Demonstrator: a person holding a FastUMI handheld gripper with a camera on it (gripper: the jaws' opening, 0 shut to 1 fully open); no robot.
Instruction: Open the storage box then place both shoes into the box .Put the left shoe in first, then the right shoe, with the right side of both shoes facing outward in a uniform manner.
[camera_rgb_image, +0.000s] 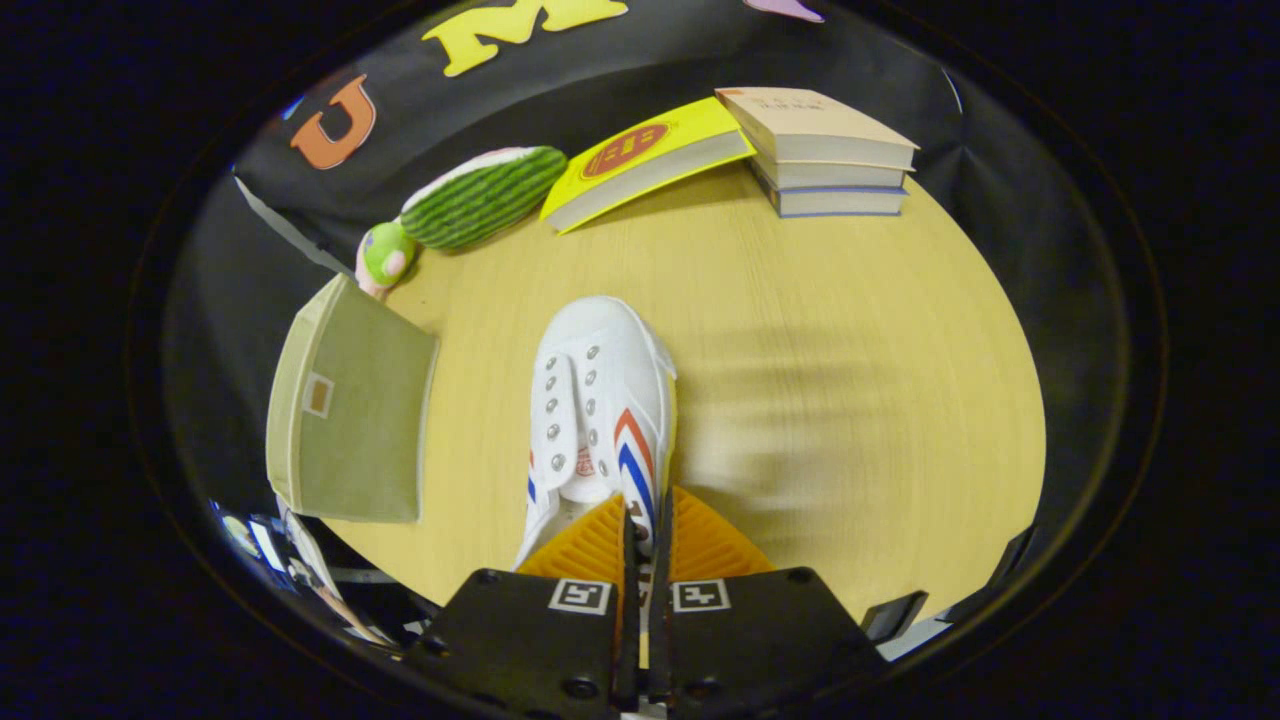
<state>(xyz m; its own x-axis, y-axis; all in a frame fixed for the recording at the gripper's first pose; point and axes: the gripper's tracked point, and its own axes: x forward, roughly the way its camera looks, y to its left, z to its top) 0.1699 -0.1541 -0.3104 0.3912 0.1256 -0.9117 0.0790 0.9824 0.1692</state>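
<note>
Gripper (644, 520) nearly closed, pinching the white shoe's (595, 410) heel-side wall above the wooden table (850, 400).
Largest first: table under everything; olive storage box (350, 415) left of the fingers, apart from the shoe; book stack (825, 150) and yellow book (645, 160) far beyond; watermelon plush (480, 197) beyond-left. Shoe toe points away, striped side on the right.

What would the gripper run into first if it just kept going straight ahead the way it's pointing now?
The gripper is already shut on the white sneaker, pinching its rear collar, and the sneaker stretches straight ahead of the fingers. Beyond its toe lies bare table, then probably the yellow book, though depth is hard to judge.
</note>
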